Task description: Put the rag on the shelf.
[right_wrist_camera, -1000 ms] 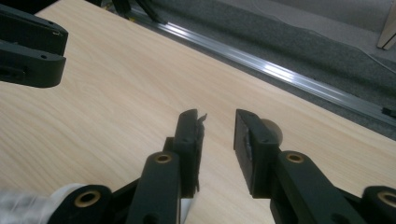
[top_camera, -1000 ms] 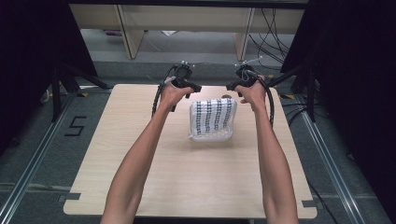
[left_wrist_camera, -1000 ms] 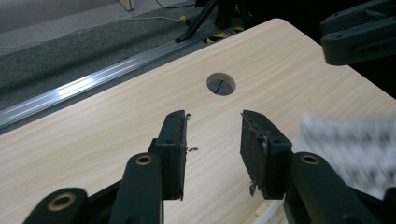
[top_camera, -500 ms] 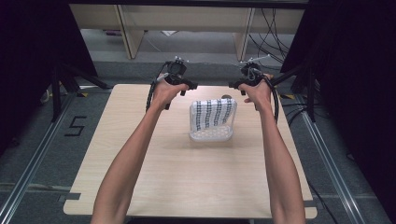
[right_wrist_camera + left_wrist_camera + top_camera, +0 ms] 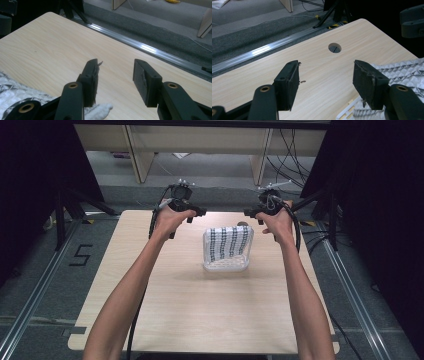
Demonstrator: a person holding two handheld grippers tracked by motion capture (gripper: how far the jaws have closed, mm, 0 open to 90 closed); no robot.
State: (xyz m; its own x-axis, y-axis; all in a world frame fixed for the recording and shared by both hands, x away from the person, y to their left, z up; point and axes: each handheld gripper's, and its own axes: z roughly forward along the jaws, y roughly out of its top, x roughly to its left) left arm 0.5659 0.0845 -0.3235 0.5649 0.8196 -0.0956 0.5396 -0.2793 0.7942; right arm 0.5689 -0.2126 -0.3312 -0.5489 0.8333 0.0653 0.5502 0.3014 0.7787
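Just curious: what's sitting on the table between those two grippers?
In the high view, a white basket holding a checked cloth sits between the left gripper and right gripper, slightly nearer the person.

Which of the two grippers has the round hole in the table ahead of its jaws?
The left gripper: the round hole lies ahead of its open jaws. The right gripper faces bare tabletop.

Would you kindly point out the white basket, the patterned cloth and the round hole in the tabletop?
white basket (image 5: 226, 265): high view, near rim.
patterned cloth (image 5: 229, 241): high view, middle of the checked fabric.
round hole (image 5: 334, 47): left gripper view, centre of the opening.
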